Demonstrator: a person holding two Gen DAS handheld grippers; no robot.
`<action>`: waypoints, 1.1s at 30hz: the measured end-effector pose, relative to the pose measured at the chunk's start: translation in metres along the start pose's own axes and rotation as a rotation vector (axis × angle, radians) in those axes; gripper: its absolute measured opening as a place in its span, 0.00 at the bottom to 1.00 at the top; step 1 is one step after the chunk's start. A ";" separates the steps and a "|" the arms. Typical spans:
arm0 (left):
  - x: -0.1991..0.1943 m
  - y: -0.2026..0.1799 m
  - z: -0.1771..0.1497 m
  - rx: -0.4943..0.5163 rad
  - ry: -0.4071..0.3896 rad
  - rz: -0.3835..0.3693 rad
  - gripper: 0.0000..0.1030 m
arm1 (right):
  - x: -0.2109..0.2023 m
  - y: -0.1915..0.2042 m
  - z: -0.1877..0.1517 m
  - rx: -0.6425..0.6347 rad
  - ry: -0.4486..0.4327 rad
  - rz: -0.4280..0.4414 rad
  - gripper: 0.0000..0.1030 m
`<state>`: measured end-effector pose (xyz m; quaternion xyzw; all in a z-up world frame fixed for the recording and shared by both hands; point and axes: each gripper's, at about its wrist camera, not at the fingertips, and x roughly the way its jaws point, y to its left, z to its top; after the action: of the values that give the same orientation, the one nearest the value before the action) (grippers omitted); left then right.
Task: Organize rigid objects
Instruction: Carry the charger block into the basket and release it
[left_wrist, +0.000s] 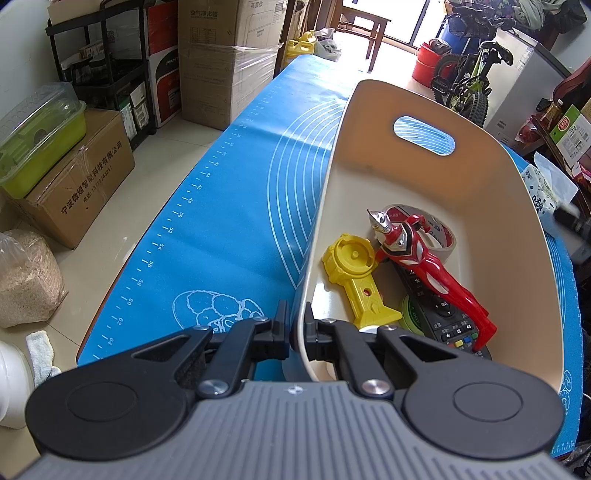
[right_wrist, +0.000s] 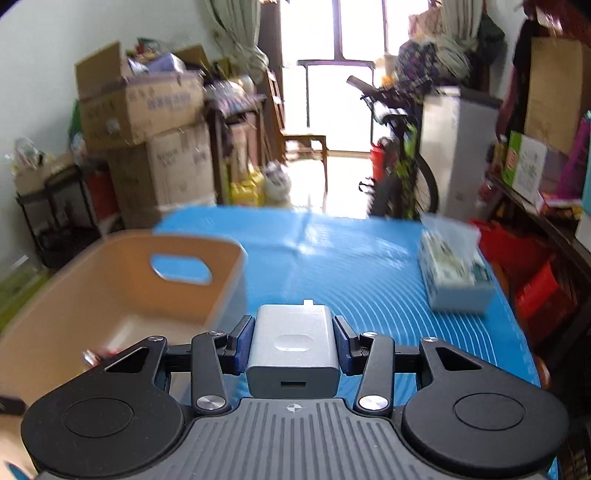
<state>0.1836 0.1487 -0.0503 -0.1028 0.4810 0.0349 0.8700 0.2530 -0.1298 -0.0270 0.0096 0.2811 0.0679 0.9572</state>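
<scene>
Left gripper (left_wrist: 293, 334) pinches the near rim of the beige basket (left_wrist: 424, 177); right gripper (right_wrist: 293, 345) carries a white charger (right_wrist: 293, 347) above the blue mat (right_wrist: 351, 266).

The left jaws are clamped narrow on the basket wall, one finger inside and one outside. In the basket lie a red figure (left_wrist: 421, 258), a yellow toy (left_wrist: 354, 269), a tape roll (left_wrist: 441, 236) and a remote (left_wrist: 447, 317), the figure lying across the remote. The right jaws grip the charger by its sides, with the basket to its left and a tissue box (right_wrist: 454, 269) well apart on the right. Cardboard boxes (left_wrist: 221, 59) and a bicycle (left_wrist: 469, 77) crowd the room beyond the mat.
</scene>
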 end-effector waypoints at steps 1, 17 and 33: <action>0.000 0.000 0.000 0.000 0.000 0.000 0.07 | -0.004 0.004 0.005 -0.003 -0.012 0.014 0.49; 0.001 -0.001 -0.001 -0.002 0.001 -0.001 0.07 | 0.014 0.108 0.010 -0.158 0.125 0.197 0.49; 0.002 -0.002 -0.002 -0.006 0.002 -0.007 0.07 | 0.051 0.148 -0.019 -0.282 0.382 0.192 0.49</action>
<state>0.1832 0.1460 -0.0524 -0.1072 0.4814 0.0335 0.8693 0.2667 0.0232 -0.0625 -0.1105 0.4424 0.1976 0.8678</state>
